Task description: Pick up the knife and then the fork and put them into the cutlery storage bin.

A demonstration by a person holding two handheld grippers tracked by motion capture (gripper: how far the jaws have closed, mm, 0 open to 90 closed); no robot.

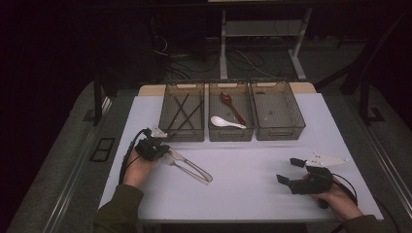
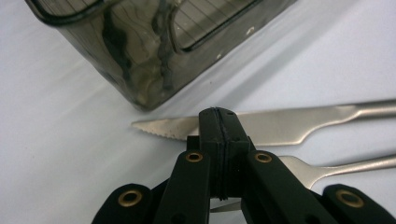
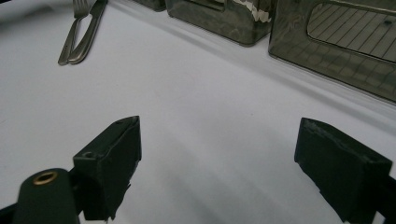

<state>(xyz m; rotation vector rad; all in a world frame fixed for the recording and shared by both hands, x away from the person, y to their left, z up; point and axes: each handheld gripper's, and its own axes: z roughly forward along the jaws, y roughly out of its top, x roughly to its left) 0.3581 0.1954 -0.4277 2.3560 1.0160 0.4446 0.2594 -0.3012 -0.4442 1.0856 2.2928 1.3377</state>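
Cutlery lies right at the left gripper [image 2: 218, 135]: its jaws are clenched together with nothing between, tips over the knife [image 2: 280, 125] blade, fork [image 2: 327, 169] just beside. Both handles run away toward the table's middle. The right gripper [image 1: 290, 171] waits spread, well apart.

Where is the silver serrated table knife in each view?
High view: silver serrated table knife lower left, beside the steel fork.
Left gripper view: centre, behind the shut left gripper.
Right gripper view: top left corner.
Shared landmark: smoky plastic bins.
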